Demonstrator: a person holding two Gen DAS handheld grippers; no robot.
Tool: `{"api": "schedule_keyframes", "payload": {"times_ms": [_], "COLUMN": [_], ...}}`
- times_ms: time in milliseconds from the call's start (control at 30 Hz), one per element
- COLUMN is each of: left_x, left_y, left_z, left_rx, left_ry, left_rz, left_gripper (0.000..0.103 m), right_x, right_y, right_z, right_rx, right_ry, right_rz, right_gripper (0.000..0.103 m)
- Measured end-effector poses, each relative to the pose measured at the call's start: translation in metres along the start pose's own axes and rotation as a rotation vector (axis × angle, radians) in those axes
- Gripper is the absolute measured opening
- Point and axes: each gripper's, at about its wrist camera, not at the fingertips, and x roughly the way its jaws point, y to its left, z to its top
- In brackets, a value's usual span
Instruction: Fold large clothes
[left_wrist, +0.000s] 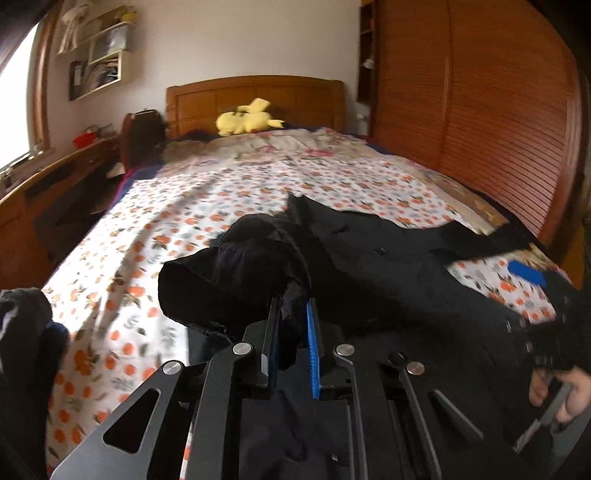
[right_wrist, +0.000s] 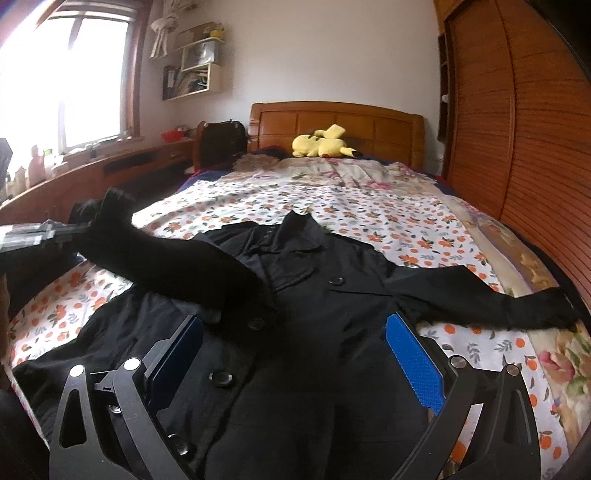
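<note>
Pinching one sleeve (left_wrist: 229, 273) of the black coat (right_wrist: 295, 295), the left gripper (left_wrist: 291, 332) is lifting it; the right gripper (right_wrist: 295, 354) is hanging wide open, empty, above the coat. Folding is just starting.

No readable text, labels, brands or numbers in either wrist view. Items on the wall shelf (right_wrist: 192, 70) at 10 o'clock are too small and blurred to read; the black coat (right_wrist: 295, 314) carries no visible tag or print.
</note>
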Motion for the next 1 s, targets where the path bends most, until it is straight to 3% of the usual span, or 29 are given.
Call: {"api": "schedule_keyframes", "payload": {"times_ms": [300,367,533,667,1000], "left_x": [0.003,-0.001,-0.022,-0.037,-0.06], "left_y": [-0.014,-0.011,0.007,0.024,0.079], "left_z": [-0.065,-0.073,-0.084,-0.088,-0.107], "left_rx": [-0.002,0.006,-0.023,-0.057,-0.124], "left_ry": [0.057,0.055,0.017,-0.009,-0.052], "left_rz": [-0.037,-0.03,-0.024,-0.026,0.075], "left_gripper": [0.022,0.028,0.06,0.066,0.092], "right_x": [0.006,0.009,0.015,0.022,0.036], "right_y": [0.004,0.013,0.026,0.042,0.106], "right_z": [0.0,0.0,-0.003,-0.005,-0.016], "right_rx": [-0.002,-0.02,-0.045,-0.069,-0.184], "right_ry": [0.01,0.016,0.032,0.049,0.102], "right_rz": [0.018,0.023,0.037,0.052,0.188], "right_gripper": [0.096,0.096,0.096,0.096,0.094]}}
